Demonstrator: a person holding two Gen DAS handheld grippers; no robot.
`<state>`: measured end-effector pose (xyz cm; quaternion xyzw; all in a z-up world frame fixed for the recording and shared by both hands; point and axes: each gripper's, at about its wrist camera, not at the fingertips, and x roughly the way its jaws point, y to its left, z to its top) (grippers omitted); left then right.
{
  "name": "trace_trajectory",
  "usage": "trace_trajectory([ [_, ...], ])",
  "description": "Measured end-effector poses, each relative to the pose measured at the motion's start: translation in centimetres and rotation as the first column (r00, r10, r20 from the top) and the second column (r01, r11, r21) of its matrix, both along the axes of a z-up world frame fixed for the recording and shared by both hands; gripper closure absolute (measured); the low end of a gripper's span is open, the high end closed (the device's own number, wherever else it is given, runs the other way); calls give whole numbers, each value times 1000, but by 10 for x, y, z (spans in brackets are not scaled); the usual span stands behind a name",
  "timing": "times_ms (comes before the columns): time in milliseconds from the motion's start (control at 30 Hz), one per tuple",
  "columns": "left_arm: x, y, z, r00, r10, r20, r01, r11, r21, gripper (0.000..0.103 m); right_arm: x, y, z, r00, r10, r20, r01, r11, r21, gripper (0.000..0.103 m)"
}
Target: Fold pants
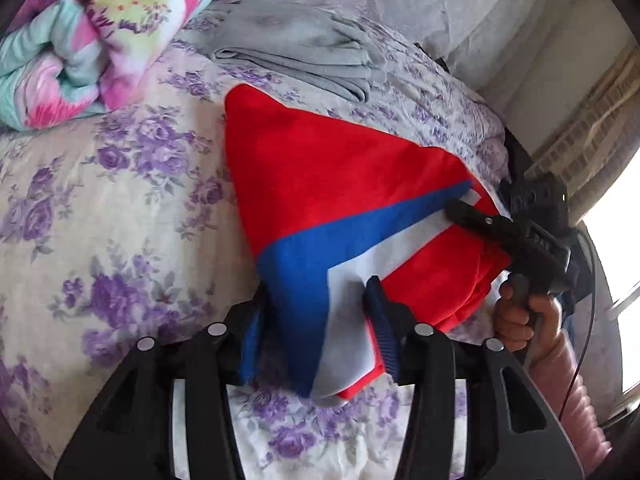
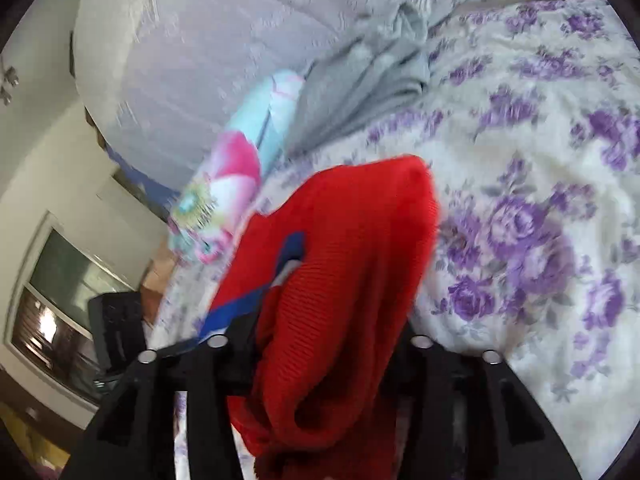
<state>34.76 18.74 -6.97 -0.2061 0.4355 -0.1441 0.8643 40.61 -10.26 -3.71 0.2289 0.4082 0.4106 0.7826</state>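
Pants (image 1: 340,184), red knit with blue and white stripes, are lying folded on a floral sheet (image 1: 100,208); the left gripper (image 1: 316,320) is clamping their near striped end; the right gripper (image 1: 464,210), at 3 o'clock, is pinching their edge, red ribbed fabric bunching between its jaws; grey cloth (image 1: 296,48) is sitting folded at 12 o'clock; a bright quilt (image 1: 92,36) is lying rolled at 10 o'clock.

Handheld tools, black housings, one bare hand and pink sleeve visible.

Left tool (image 1: 316,312), lower centre of the left wrist view: matte black angular arms, four round silver screw heads, ribbed dark blue finger pads (image 1: 382,332). Right tool (image 1: 466,210), at right: black body with pistol handle, thin dark cable trailing down. Right hand (image 1: 520,320): bare skin, ribbed pink sleeve (image 1: 568,392) at lower right. Right wrist view: identical black arms and silver screws, blurred.
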Motion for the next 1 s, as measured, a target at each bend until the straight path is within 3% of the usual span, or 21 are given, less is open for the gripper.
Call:
trace_trajectory([
  [33,-5,5,3,999,38,15,-38,998,53,46,-7,-9,3,998,-53,21,54,998,-39,30],
  [67,-11,8,4,997,74,38,-78,990,114,41,-14,-16,4,997,-78,27,80,993,-88,30],
  [133,-14,12,7,993,114,36,-118,986,118,42,-25,-24,14,990,-129,55,135,983,-122,30],
  [200,-19,9,23,983,156,92,-168,976,139,43,-41,-25,39,971,-178,159,203,966,-157,30],
  [267,-29,-6,42,974,126,189,-161,970,184,42,-56,-23,64,943,-188,275,231,964,-132,30],
  [367,-38,-34,55,964,59,258,-121,965,231,28,-75,-4,87,917,-110,383,151,985,-78,30],
  [433,-33,-52,46,974,19,227,-91,946,310,22,-76,19,77,935,-12,356,63,989,-132,30],
  [500,-22,-64,18,995,12,101,-54,907,417,20,-66,37,42,976,23,216,27,974,-225,34],
  [533,-18,-63,3,999,17,50,-36,914,404,16,-64,38,21,987,7,159,35,965,-259,37],
  [600,-20,-49,9,997,72,25,-77,939,334,16,-77,36,29,976,-13,216,73,959,-274,38],
  [633,-25,-42,20,992,123,12,-120,937,327,18,-86,38,40,978,-14,210,77,951,-300,31],
  [667,-36,-38,32,986,160,35,-163,936,313,17,-99,35,52,972,-25,235,93,954,-285,18],
  [700,-51,-35,47,979,188,78,-203,934,293,16,-115,32,63,959,-38,283,114,959,-260,12],
  [733,-63,-36,57,972,206,109,-230,927,296,11,-131,31,71,942,-51,331,142,957,-255,3],
  [900,-135,-59,80,919,289,269,-378,839,392,5,-198,17,68,849,-158,505,348,885,-308,3],
  [1000,-162,-64,68,900,326,291,-423,815,396,5,-217,10,50,850,-197,489,396,851,-345,3],
])
